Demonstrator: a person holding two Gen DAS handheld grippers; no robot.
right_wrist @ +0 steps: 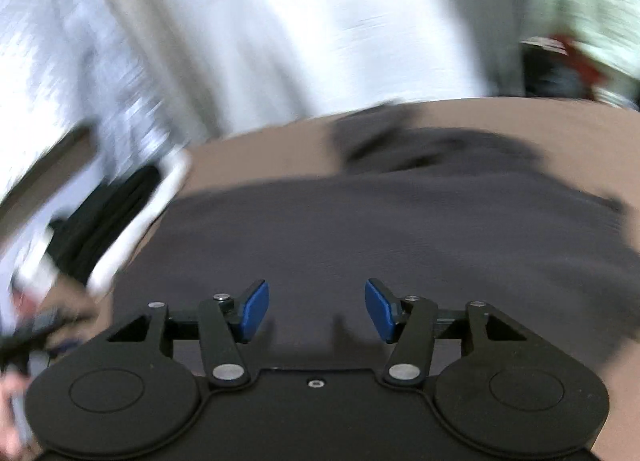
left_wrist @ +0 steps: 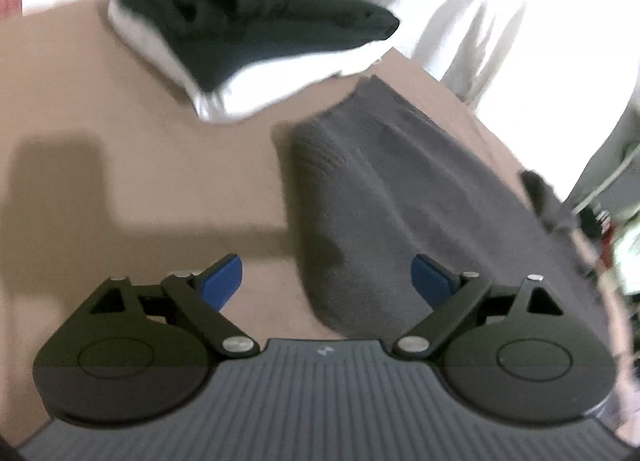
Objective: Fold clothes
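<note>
Left hand-held gripper (left_wrist: pixel 326 281): we see its blue pads spread wide, nothing between them, above the near end of the grey garment.
Right hand-held gripper (right_wrist: pixel 317 311): we see its jaws partly apart and empty, low over the same cloth; this view is blurred.
Grey garment (left_wrist: pixel 400 201): folded into a long thick band, it lies on the brown desk (left_wrist: pixel 120 181), running from the near edge toward the far right edge. A small dark flap sticks out at that far right edge.
Folded stack (left_wrist: pixel 248 33): a black garment on a white one sits at the far left of the desk, just beyond the grey one and apart from it.
Background: white hanging fabric, unclear.
Step in hand: we judge the garment has been let go after a fold.
Doing it well: we would take both near corners evenly, lift low, lay edge on edge and smooth ridges.
Writing: only a small pale mark on the left gripper body, unreadable.
</note>
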